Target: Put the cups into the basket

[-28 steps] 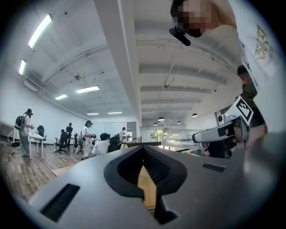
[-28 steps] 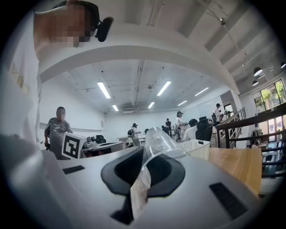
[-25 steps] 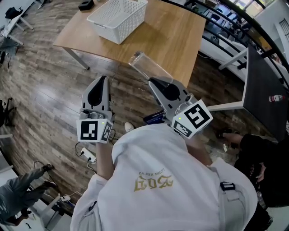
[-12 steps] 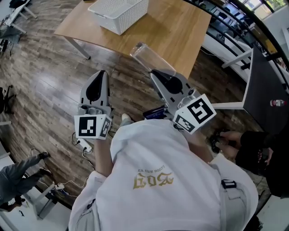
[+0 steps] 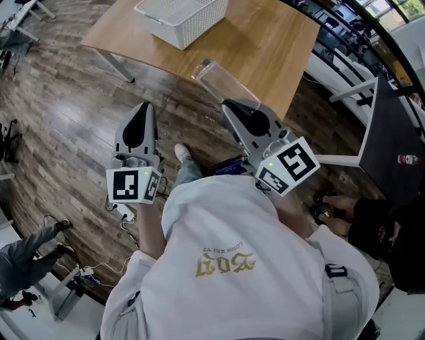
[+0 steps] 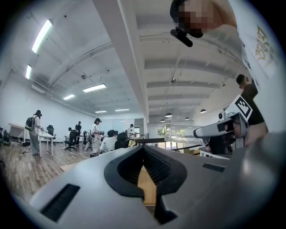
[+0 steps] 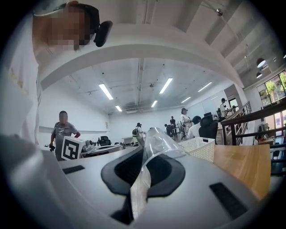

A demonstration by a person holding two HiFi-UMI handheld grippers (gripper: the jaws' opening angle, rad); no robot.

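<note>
Currently: right gripper [image 5: 229, 107] — jaws clamped on the wall of a clear plastic cup [image 5: 218, 78], held tilted at the near edge of the wooden table [image 5: 265, 40]; left gripper [image 5: 144, 107] — jaws closed together, nothing between them; white basket [image 5: 179, 16] on the table, well apart from the cup.
</note>
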